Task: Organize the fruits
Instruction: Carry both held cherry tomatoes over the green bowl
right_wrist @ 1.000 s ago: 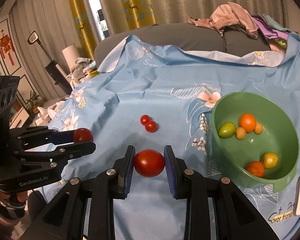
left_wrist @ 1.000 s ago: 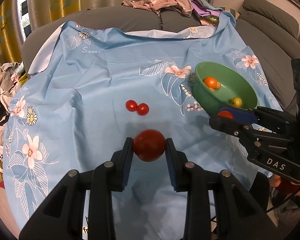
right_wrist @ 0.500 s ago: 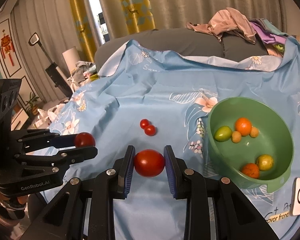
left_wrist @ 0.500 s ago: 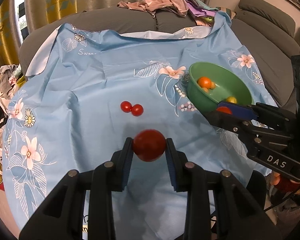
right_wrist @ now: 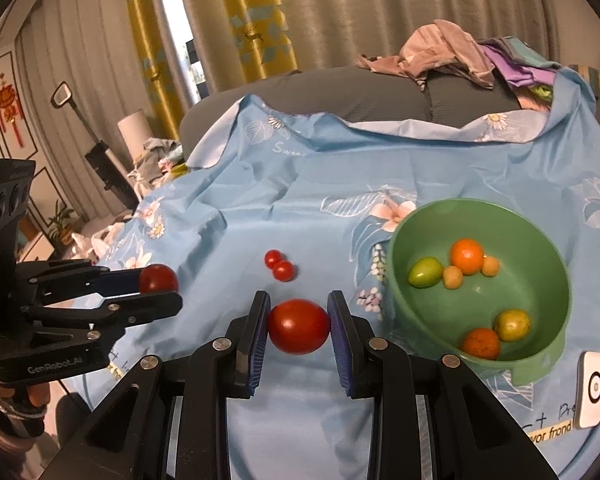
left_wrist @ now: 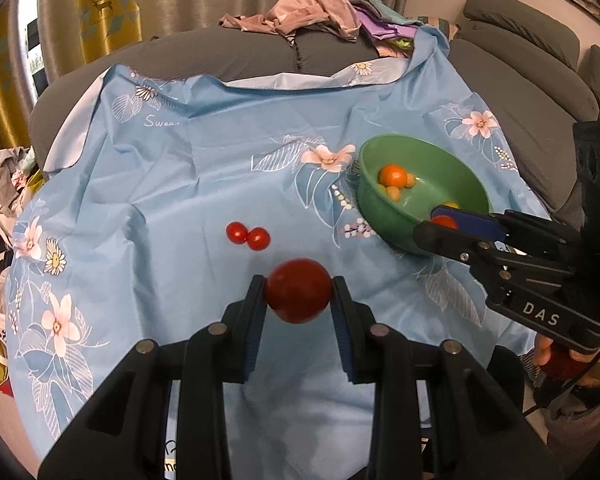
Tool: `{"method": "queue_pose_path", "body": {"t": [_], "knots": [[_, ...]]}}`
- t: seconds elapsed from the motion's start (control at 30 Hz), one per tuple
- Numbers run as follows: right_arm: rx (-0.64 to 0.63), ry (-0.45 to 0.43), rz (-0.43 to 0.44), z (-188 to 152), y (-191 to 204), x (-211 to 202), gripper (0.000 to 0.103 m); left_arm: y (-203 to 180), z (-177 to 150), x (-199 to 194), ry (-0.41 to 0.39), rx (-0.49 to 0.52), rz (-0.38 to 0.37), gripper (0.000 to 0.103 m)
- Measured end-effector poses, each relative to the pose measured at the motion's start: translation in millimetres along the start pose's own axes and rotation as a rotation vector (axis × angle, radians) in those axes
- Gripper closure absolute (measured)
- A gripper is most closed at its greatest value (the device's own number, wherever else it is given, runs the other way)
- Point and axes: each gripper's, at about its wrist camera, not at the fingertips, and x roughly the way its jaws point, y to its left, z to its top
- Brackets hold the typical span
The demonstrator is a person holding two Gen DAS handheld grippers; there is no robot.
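My left gripper (left_wrist: 299,294) is shut on a red tomato (left_wrist: 298,296), held above the blue floral cloth (left_wrist: 180,184). My right gripper (right_wrist: 299,324) is shut on another red tomato (right_wrist: 299,326). Each gripper shows in the other's view: the right one (left_wrist: 446,224) beside the green bowl (left_wrist: 384,220), the left one (right_wrist: 158,284) at far left. The green bowl (right_wrist: 540,356) holds several small orange, yellow and green fruits. Two small red tomatoes (left_wrist: 247,236) lie touching on the cloth, ahead of both grippers; they also show in the right wrist view (right_wrist: 279,266).
A white device (right_wrist: 591,388) lies on the cloth right of the bowl. A grey sofa (left_wrist: 532,92) wraps around the back and right, with a pile of clothes (left_wrist: 312,12) on it. Clutter lies on the floor (left_wrist: 4,184) at left.
Both grippers have pulled back and risen slightly with their tomatoes; the bowl and the two small tomatoes look a little farther off. Nothing on the cloth has moved.
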Motion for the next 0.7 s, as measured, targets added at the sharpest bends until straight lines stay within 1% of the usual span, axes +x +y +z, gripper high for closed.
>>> {"method": "queue_pose_path", "body": {"t": [0.2,0.7], "knots": [[0.025,-0.012,-0.024,-0.5,-17.7,-5.1,0.071,-14.7,12.7,3.9,-0.005,0.039,-0.010,0.070],[0.108,-0.040,-0.087,-5.2,-64.7,-18.3,0.071,-63.0,38.7,27.9,0.007,0.149,-0.085,0.070]]}}
